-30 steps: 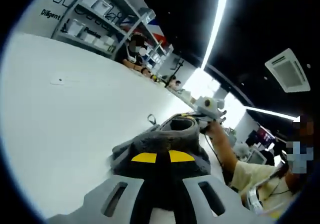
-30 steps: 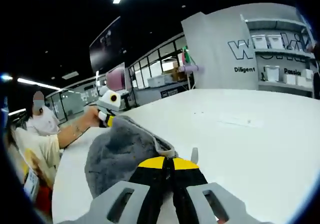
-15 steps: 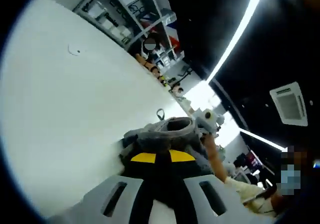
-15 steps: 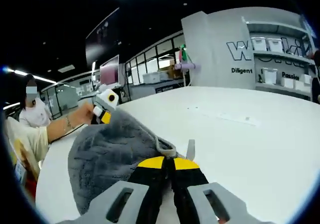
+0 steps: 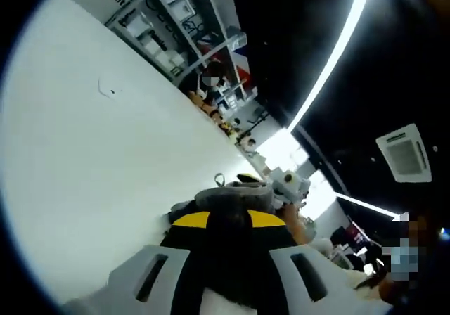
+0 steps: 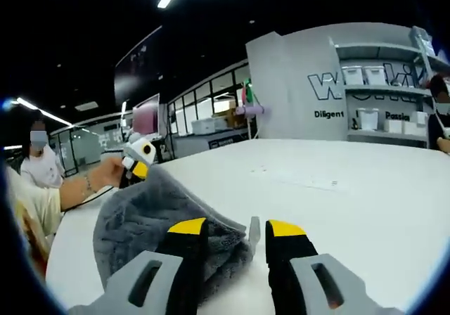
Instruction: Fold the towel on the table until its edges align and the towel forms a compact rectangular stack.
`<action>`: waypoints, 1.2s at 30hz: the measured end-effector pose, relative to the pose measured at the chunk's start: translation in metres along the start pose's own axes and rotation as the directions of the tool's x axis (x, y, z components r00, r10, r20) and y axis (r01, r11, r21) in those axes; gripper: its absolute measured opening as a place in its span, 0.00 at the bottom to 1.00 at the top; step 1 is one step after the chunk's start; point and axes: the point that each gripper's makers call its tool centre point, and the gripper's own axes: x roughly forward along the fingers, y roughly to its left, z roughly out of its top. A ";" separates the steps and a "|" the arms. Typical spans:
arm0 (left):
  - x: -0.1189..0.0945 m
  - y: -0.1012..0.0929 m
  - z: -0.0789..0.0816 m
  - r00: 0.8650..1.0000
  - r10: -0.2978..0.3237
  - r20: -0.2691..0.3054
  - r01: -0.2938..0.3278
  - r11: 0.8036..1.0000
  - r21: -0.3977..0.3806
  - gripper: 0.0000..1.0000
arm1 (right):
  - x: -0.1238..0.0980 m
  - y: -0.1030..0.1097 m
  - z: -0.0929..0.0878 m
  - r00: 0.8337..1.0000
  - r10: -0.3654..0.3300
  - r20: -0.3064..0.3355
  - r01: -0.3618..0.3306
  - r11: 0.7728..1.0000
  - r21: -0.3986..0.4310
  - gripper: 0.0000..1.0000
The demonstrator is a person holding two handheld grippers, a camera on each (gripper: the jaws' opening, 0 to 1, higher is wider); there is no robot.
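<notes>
A grey towel (image 6: 140, 216) lies bunched on the white table (image 6: 365, 209), its hanging loop (image 6: 254, 229) near my right gripper (image 6: 235, 228). That gripper is open, its yellow-tipped jaws standing apart over the towel's near edge and holding nothing. The towel's far corner rises to my left gripper (image 6: 135, 167), held in a hand. In the left gripper view, my left gripper (image 5: 228, 220) has dark towel (image 5: 232, 197) pinched between its yellow pads. The right gripper (image 5: 290, 185) sits just beyond the towel.
The table (image 5: 84, 160) stretches wide and bare, with a small flat label (image 5: 109, 90) on it. Shelves with white bins (image 6: 380, 83) stand behind the table. The person's forearm (image 6: 74, 192) reaches in, and another person sits at the far end (image 5: 211, 83).
My right gripper's jaws have opened and let go of the towel, which now lies lower and flatter on the table. The left gripper keeps its grip, and its view has tilted.
</notes>
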 end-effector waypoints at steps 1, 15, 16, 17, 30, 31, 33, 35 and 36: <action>-0.002 -0.002 0.001 1.000 0.009 0.008 -0.009 1.000 0.017 0.20 | 0.002 0.001 0.002 1.000 0.009 -0.002 -0.009 1.000 -0.003 0.30; 0.009 0.019 0.008 0.995 0.077 -0.055 -0.075 0.996 0.046 0.12 | 0.018 0.006 -0.013 0.996 0.059 -0.069 -0.050 0.992 0.119 0.03; 0.009 0.019 0.006 0.994 0.079 -0.074 -0.075 0.995 0.059 0.08 | 0.017 0.004 -0.009 0.996 0.062 -0.058 -0.054 0.991 0.122 0.02; 0.009 0.022 0.007 0.992 0.097 -0.079 -0.090 0.992 0.092 0.06 | 0.016 0.003 -0.006 0.997 0.060 -0.048 -0.054 0.991 0.124 0.02; 0.014 0.043 0.036 0.977 0.183 -0.113 -0.192 0.978 -0.084 0.02 | 0.027 -0.022 -0.014 0.998 -0.026 -0.064 0.040 0.974 0.223 0.03; 0.015 0.046 0.037 0.976 0.185 -0.113 -0.197 0.975 -0.100 0.02 | 0.029 -0.025 -0.016 0.997 -0.037 -0.073 0.052 0.975 0.215 0.03; 0.015 0.061 0.038 0.973 0.205 -0.109 -0.217 0.970 -0.114 0.02 | 0.031 -0.029 -0.025 0.993 -0.062 -0.100 0.079 0.981 0.177 0.04; 0.017 0.068 0.030 0.969 0.219 -0.110 -0.231 0.967 -0.106 0.02 | 0.035 -0.032 -0.030 0.991 -0.074 -0.112 0.092 0.983 0.161 0.05; 0.018 0.069 0.025 0.969 0.221 -0.106 -0.232 0.968 -0.100 0.02 | 0.037 -0.033 -0.033 0.990 -0.079 -0.119 0.097 0.983 0.154 0.06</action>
